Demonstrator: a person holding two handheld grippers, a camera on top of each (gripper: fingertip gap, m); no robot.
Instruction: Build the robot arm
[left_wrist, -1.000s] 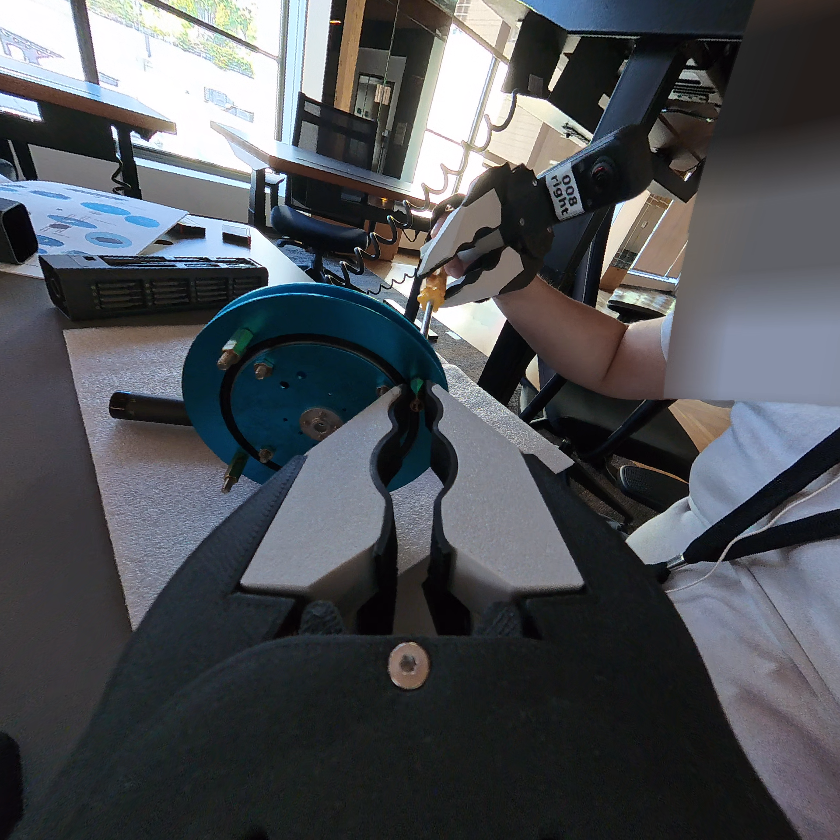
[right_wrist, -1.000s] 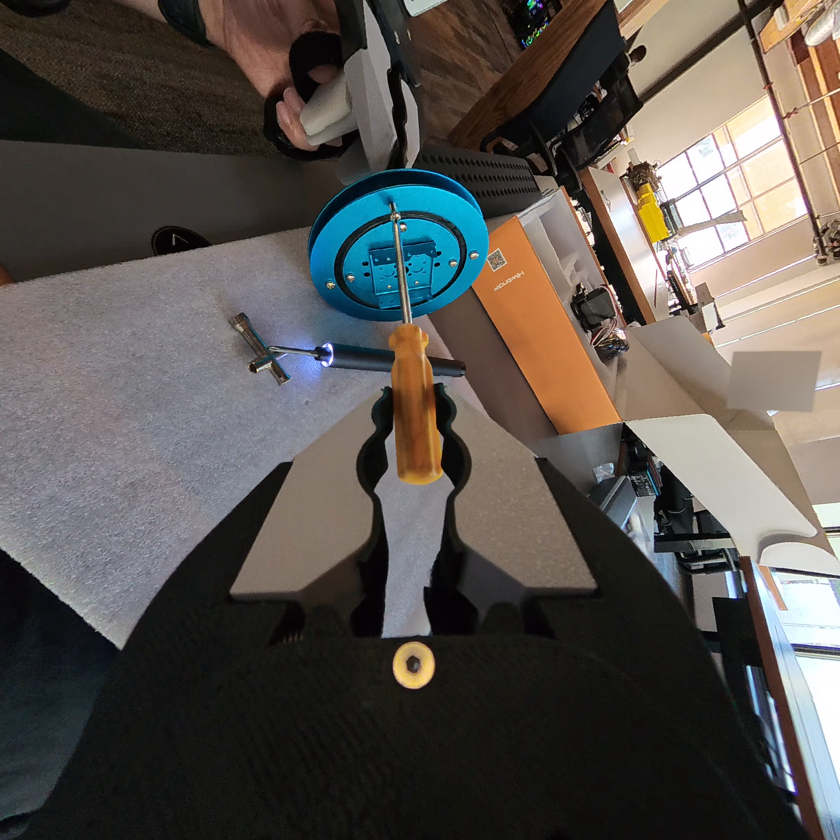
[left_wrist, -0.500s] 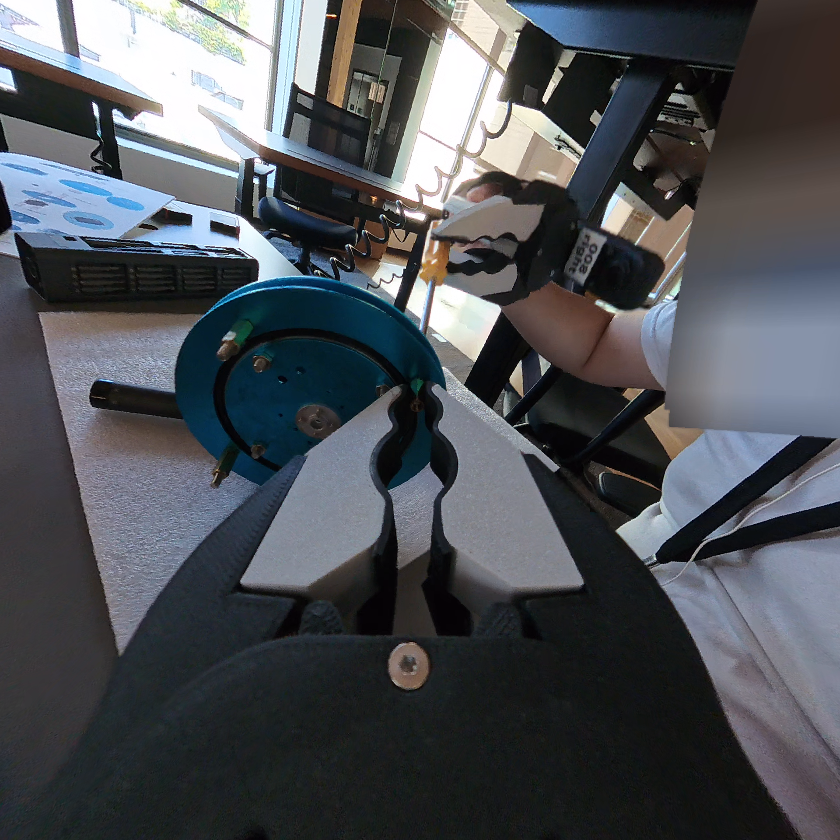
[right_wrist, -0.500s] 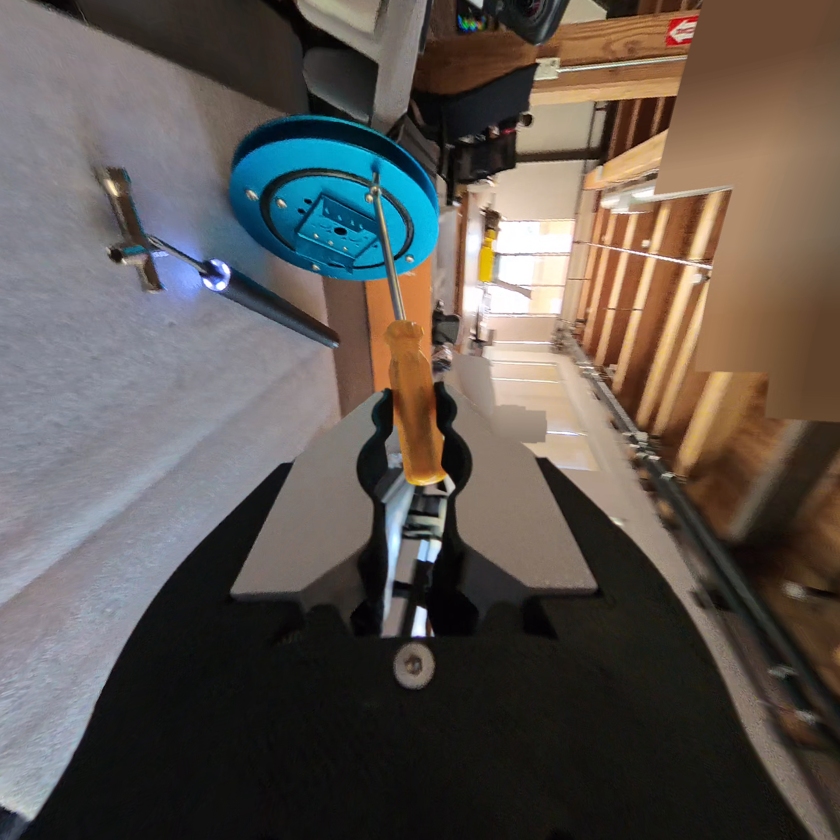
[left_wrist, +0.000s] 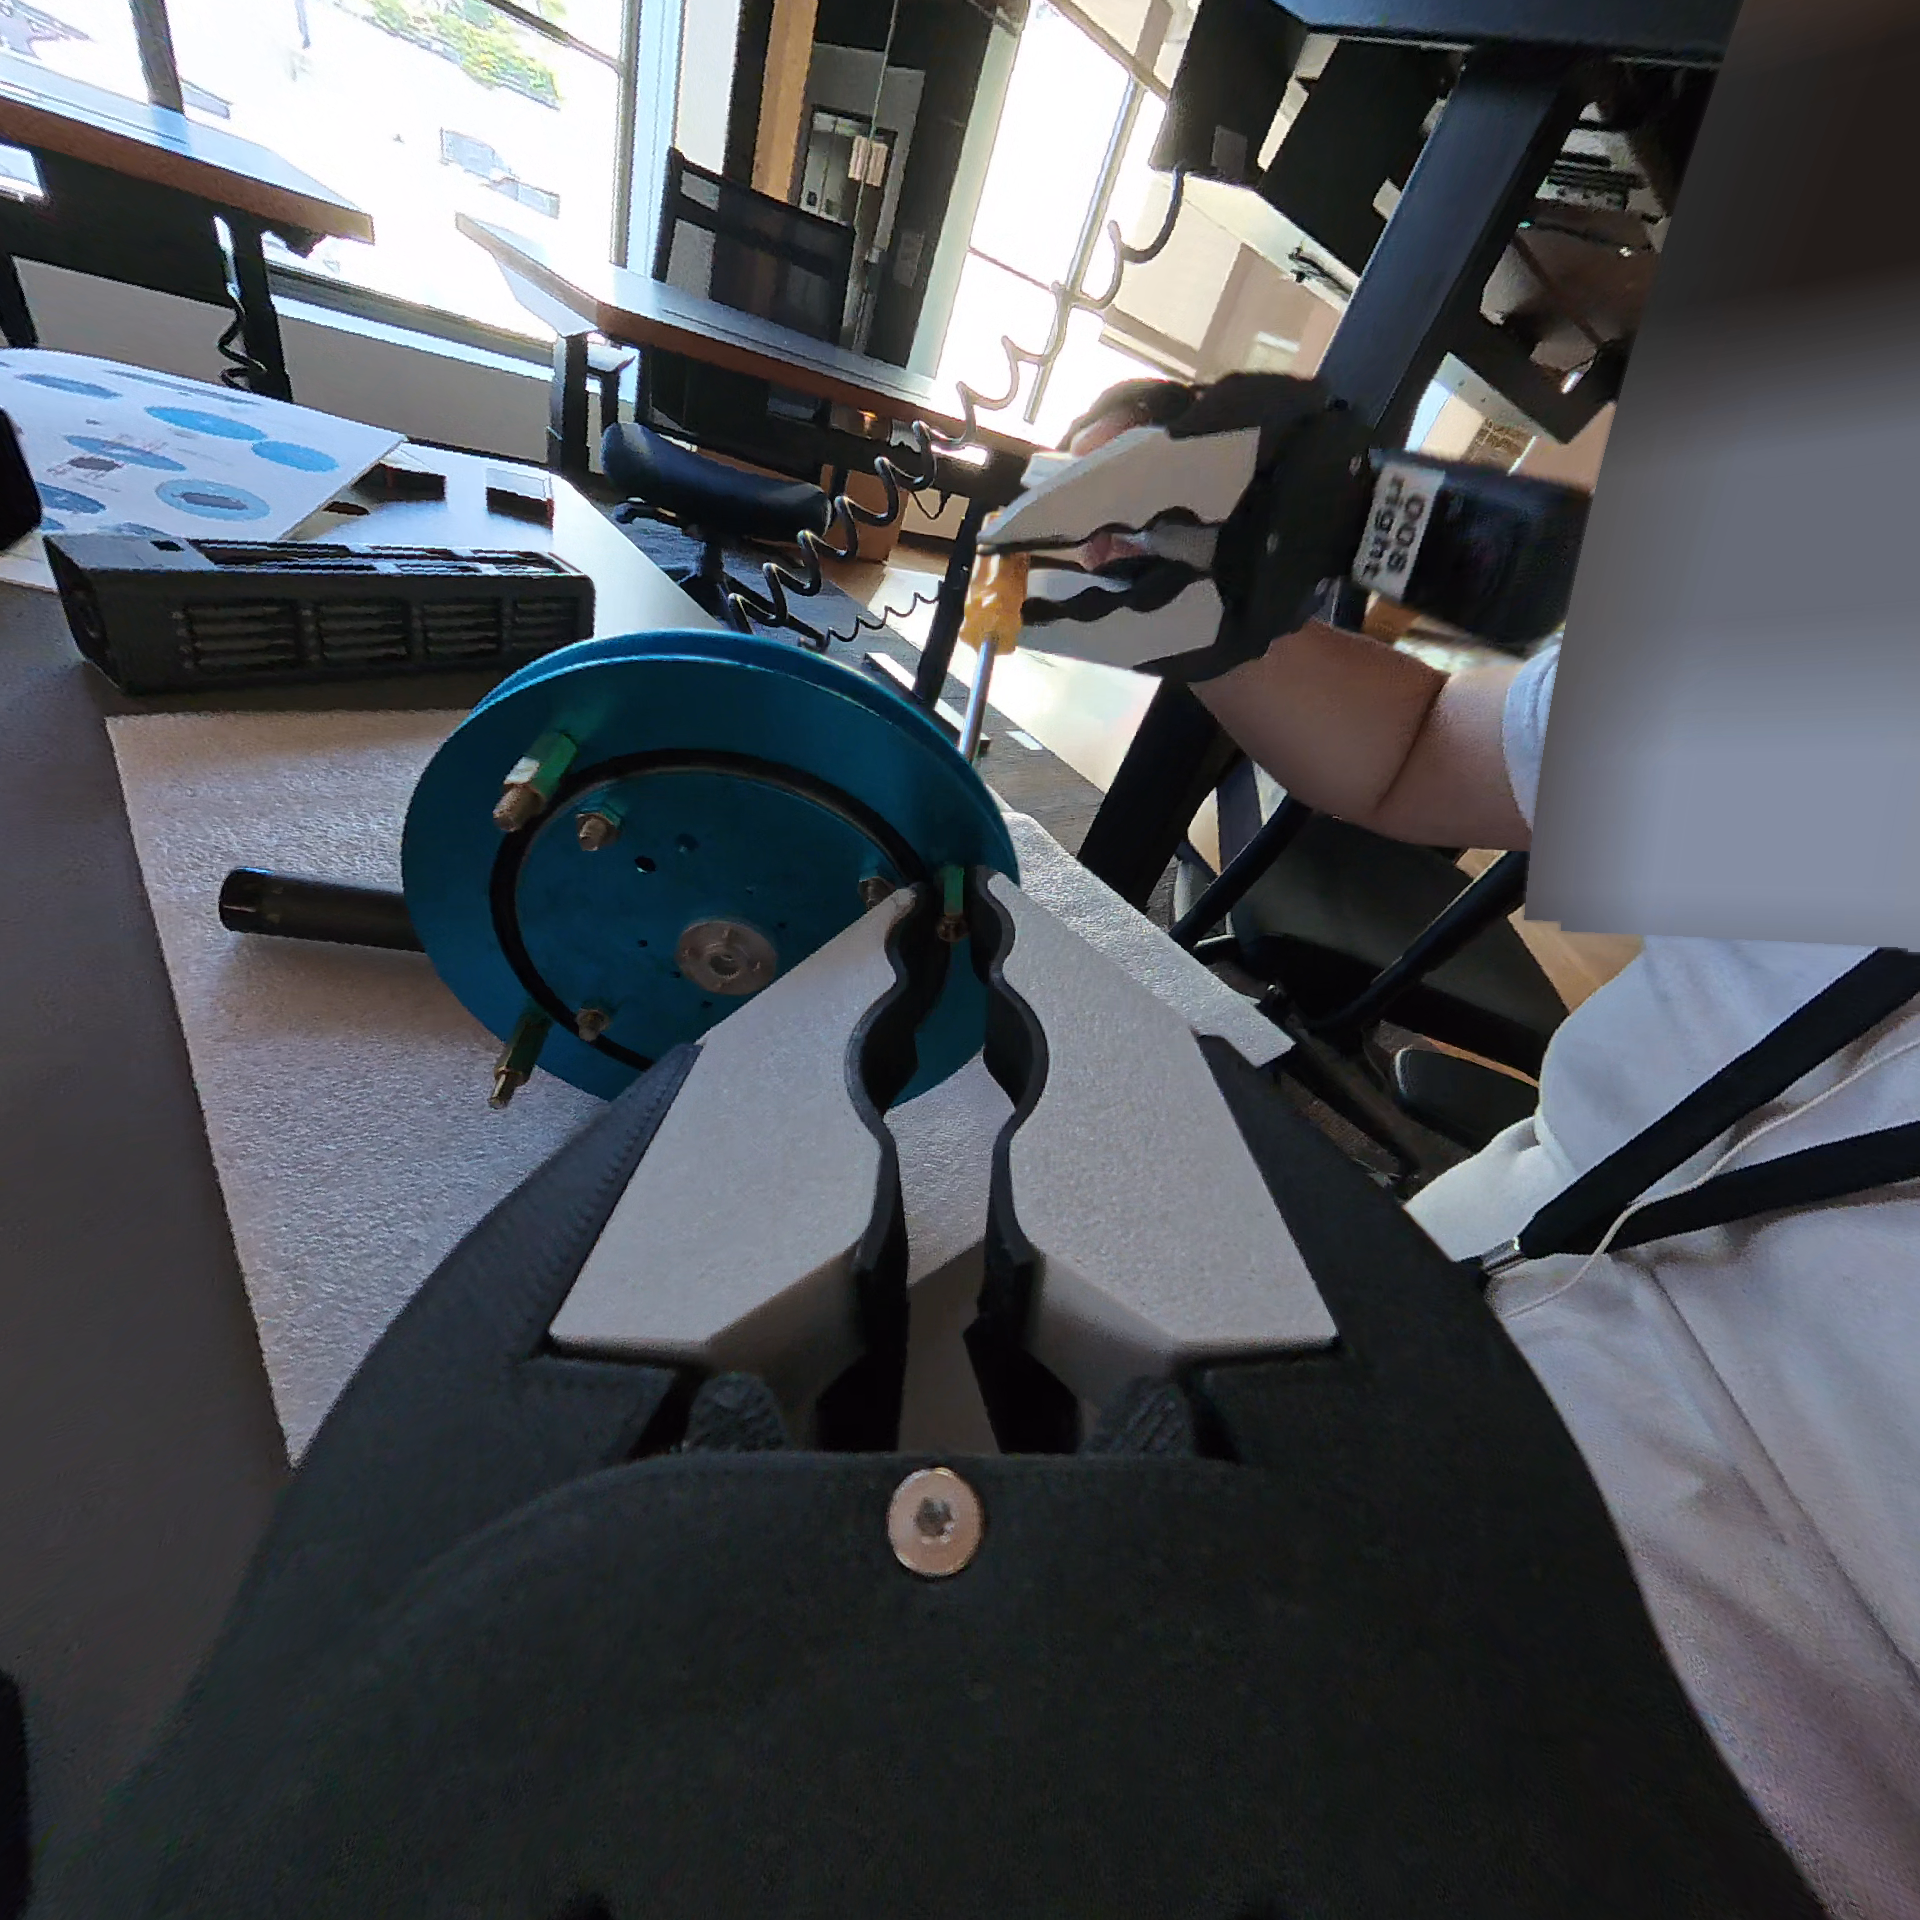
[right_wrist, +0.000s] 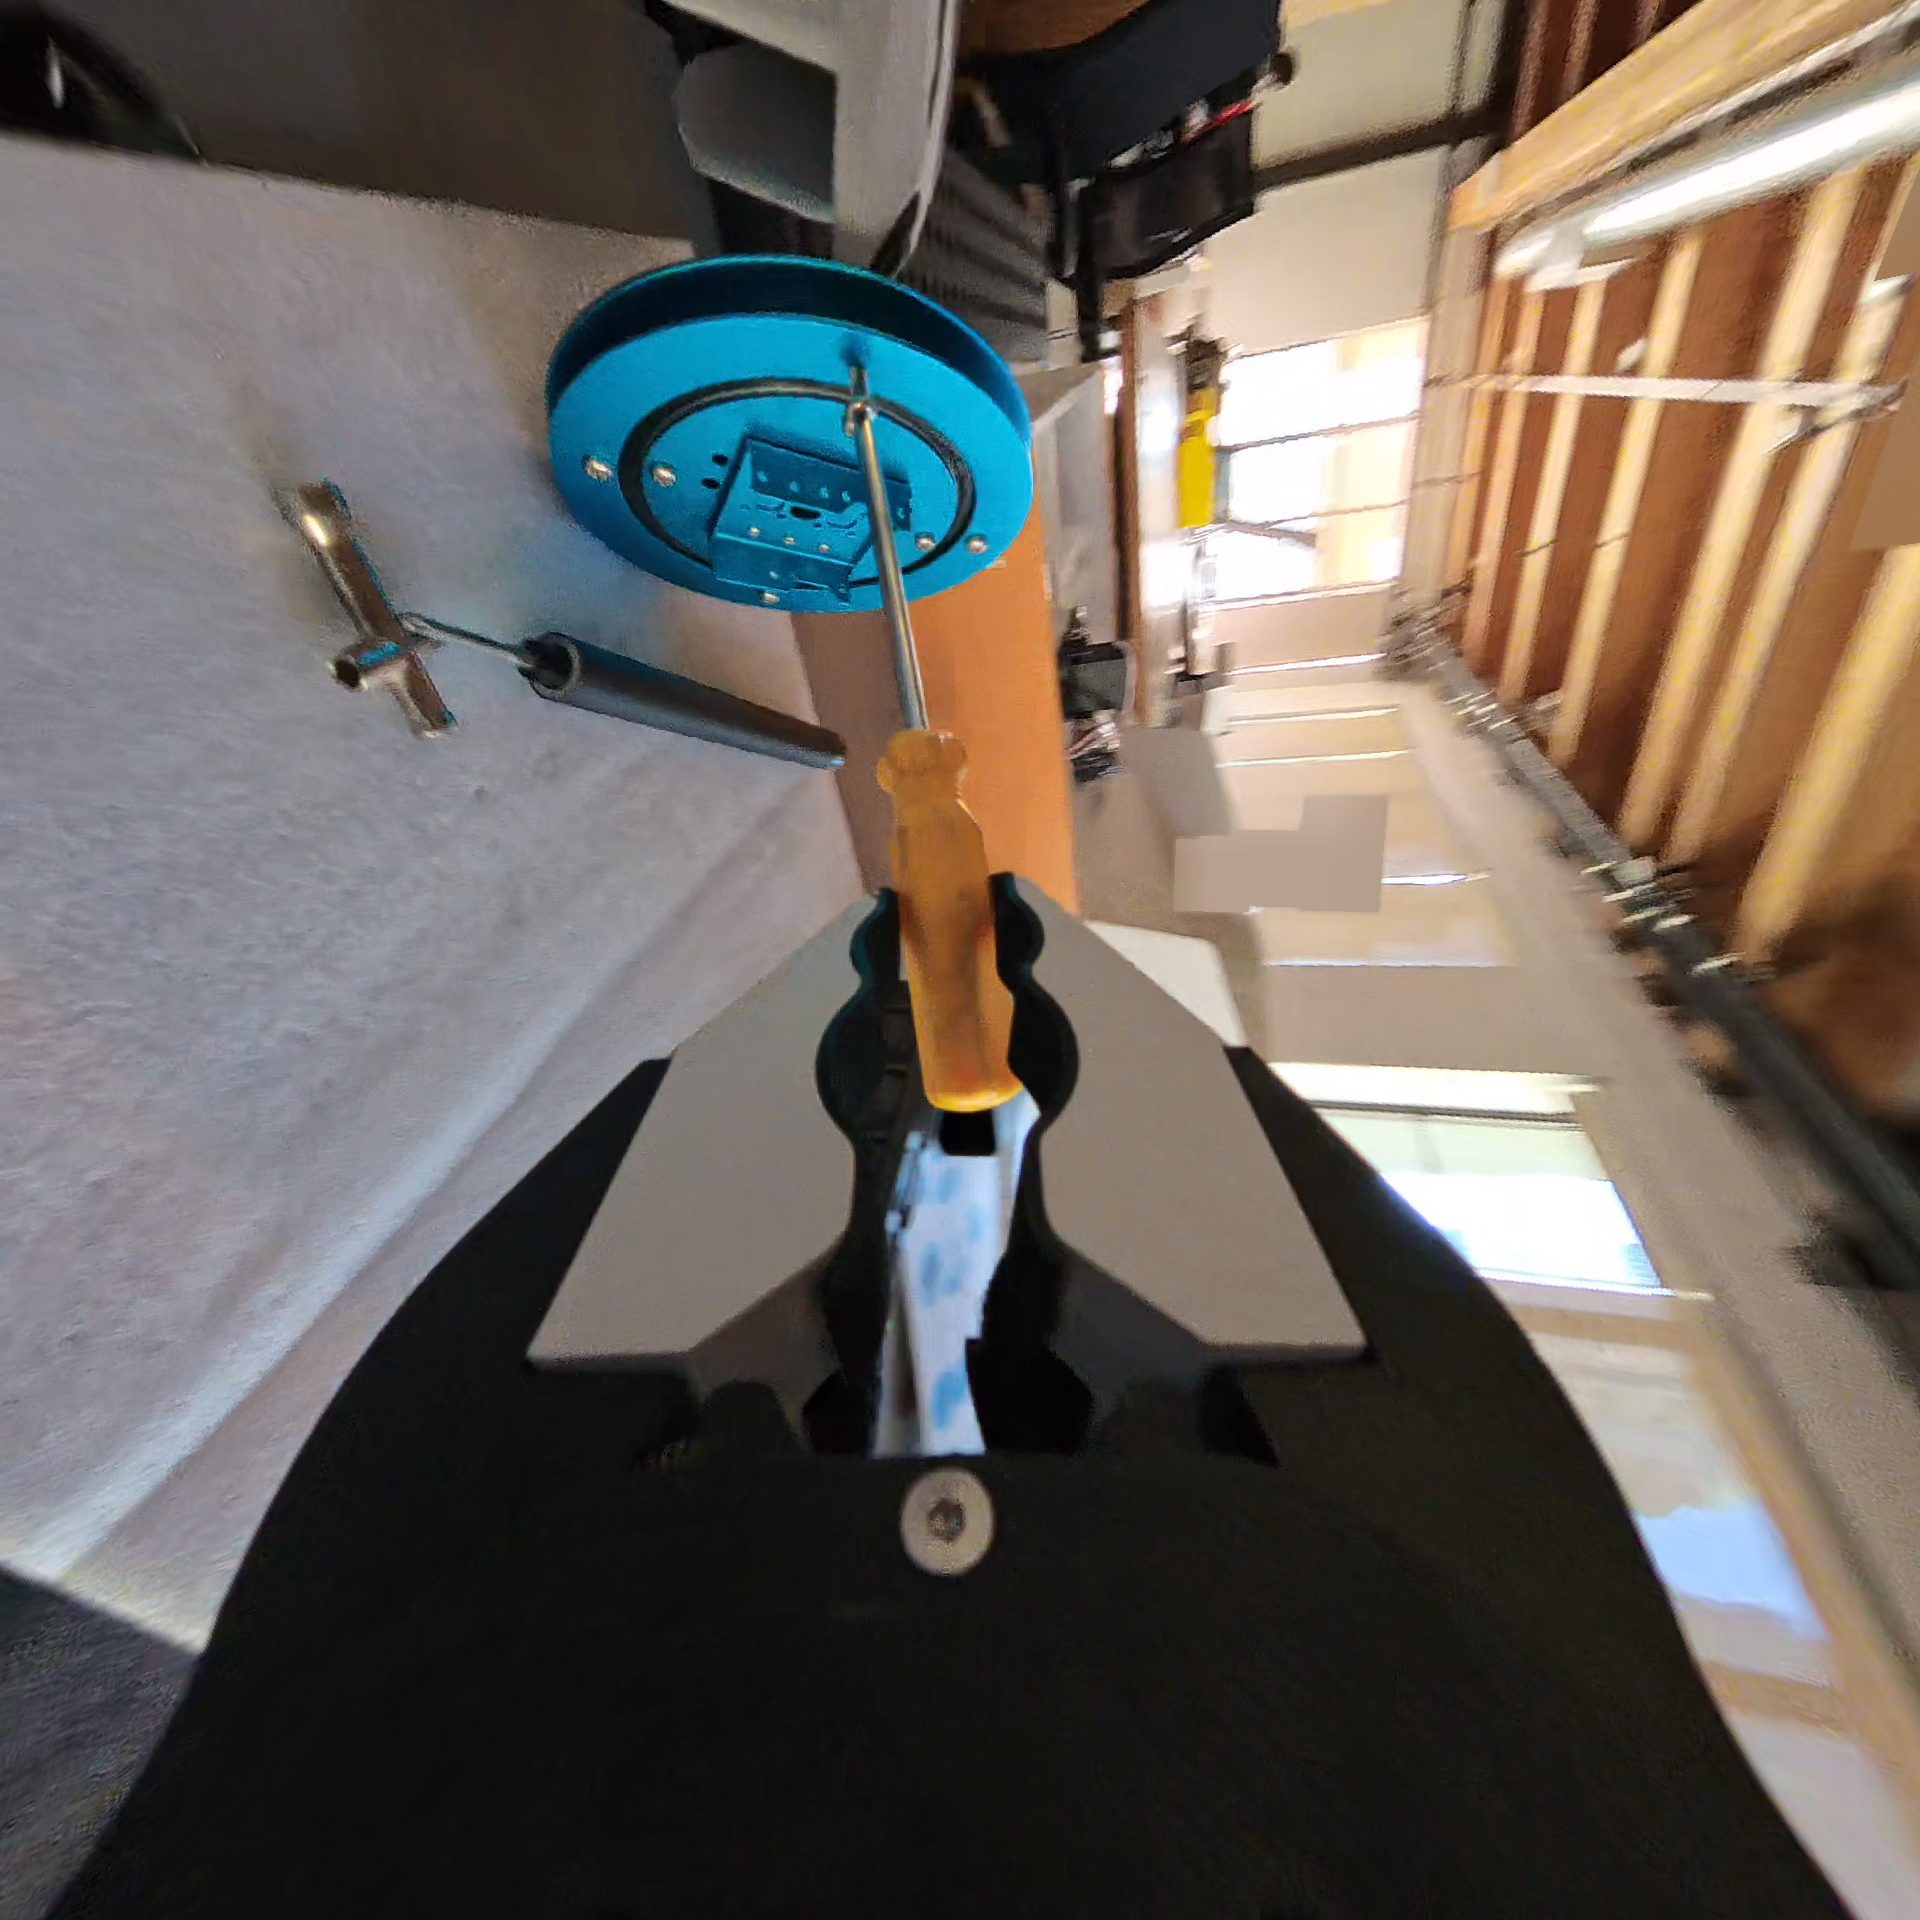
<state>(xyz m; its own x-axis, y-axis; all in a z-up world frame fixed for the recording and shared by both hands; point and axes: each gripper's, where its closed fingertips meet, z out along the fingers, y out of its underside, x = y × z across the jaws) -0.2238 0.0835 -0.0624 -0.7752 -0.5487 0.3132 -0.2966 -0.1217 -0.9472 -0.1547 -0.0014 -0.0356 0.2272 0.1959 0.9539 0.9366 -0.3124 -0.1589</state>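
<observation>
- Left wrist view: the left hand-held gripper pinches the rim of a blue wheel, its jaws close together with the rim between them. The wheel stands on edge on a white foam mat over the surface. It shows a black ring, a silver hub and several green-sleeved brass standoffs.
- Same view, farther off: the right hand-held gripper grips an orange-handled screwdriver, whose shaft runs down behind the wheel. A black vented box and a black cylinder lie near.
- A firm pinch on the rim seems wise so the wheel does not roll under pressure.
- Right wrist view: the right hand-held gripper clamps the screwdriver handle. The tip sits at the black ring on the wheel, close to a blue bracket; whether it is seated in a screw is unclear.
- A steel cross wrench lies on the mat, well apart.
- Keeping the shaft square to the face would likely help.
</observation>
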